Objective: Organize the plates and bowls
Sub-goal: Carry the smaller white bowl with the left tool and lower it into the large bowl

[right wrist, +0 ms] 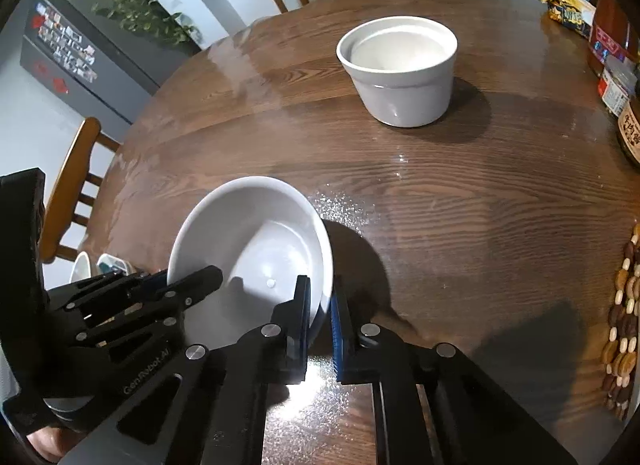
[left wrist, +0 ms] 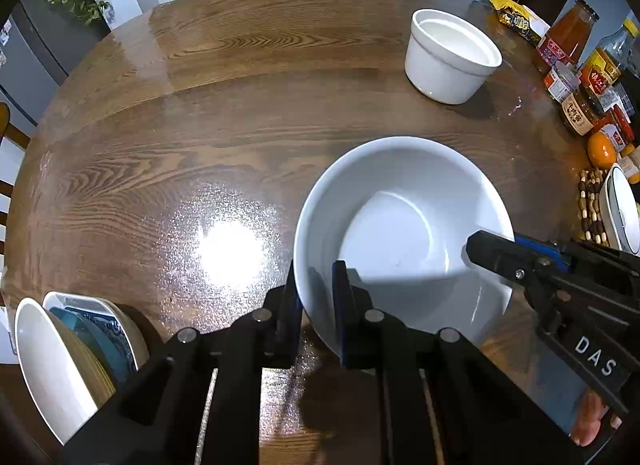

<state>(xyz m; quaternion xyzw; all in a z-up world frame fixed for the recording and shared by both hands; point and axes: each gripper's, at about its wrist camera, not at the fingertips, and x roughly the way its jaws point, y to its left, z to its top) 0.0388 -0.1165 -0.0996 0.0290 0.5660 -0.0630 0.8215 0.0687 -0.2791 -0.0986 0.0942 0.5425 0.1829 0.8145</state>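
Both grippers are clamped on the rim of the same wide white bowl (left wrist: 404, 241): my left gripper (left wrist: 316, 305) pinches the near-left rim, one pad outside the wall and one inside, and my right gripper (right wrist: 320, 313) is closed on the opposite rim, likewise straddling the wall. The bowl sits tilted near the middle of the wooden counter (left wrist: 240, 105), between the two hands. Main risk as I judge it: glazed ceramic gripped only on a thin rim by narrow pads; any uneven lift, or the hands drifting apart or twisting against each other, could let the rim slide out of one pinch, and the bowl would then swing on the other and drop onto the counter. A pull along the rim could also chip it. Beyond the bowl, the small straight-sided white bowl (left wrist: 452, 57) stands well apart toward the far edge, so little collision risk there. The stack of dishes (left wrist: 80, 345) at the near-left edge is close to the left gripper; a careless sweep that way could knock it. Jars and bottles (left wrist: 580, 77) crowd the right edge.
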